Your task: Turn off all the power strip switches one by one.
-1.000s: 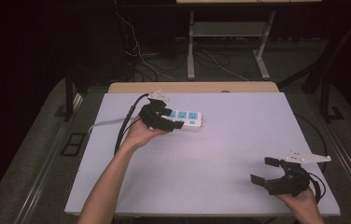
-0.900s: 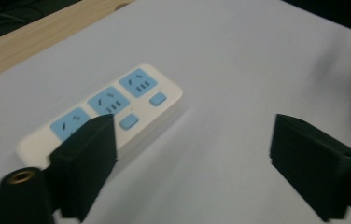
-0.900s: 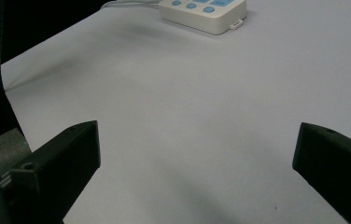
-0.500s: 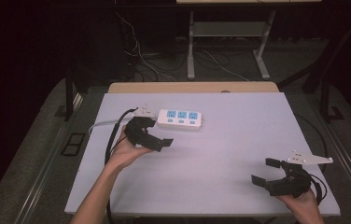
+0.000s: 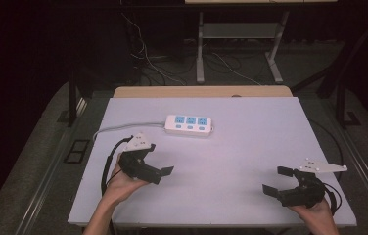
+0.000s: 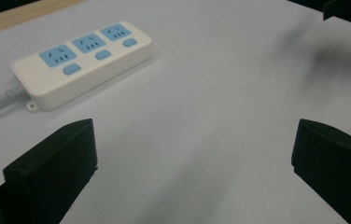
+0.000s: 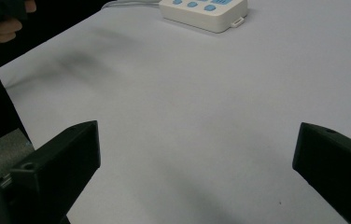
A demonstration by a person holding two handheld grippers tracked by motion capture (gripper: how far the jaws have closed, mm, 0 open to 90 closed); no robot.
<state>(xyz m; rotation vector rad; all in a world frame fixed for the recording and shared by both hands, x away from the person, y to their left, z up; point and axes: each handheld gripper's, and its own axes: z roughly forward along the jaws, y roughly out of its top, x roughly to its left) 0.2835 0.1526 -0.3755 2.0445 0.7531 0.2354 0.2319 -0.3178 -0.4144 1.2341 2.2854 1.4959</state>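
Observation:
A white power strip (image 5: 189,125) with three blue sockets lies flat on the far middle of the white table (image 5: 241,147). Its grey cord (image 5: 118,129) runs off to the left. My left gripper (image 5: 158,159) hovers near the table's left front, well clear of the strip. Its jaws have just been opening and stand open with nothing between them. In the left gripper view the strip (image 6: 82,63) lies ahead and left of that gripper (image 6: 194,144). My right gripper (image 5: 276,179) rests open and empty at the right front corner. The right gripper view (image 7: 197,144) shows the strip (image 7: 206,11) far ahead.
A wooden strip (image 5: 201,92) borders the table's far edge. Beyond it stand metal frame legs (image 5: 199,49) and loose cables (image 5: 148,63) on the dark floor. Black cables trail from both grippers off the table's front corners.
My left gripper has drawn back from the power strip toward the near left of the table, and the strip stays lying where it was. The right gripper has not moved.

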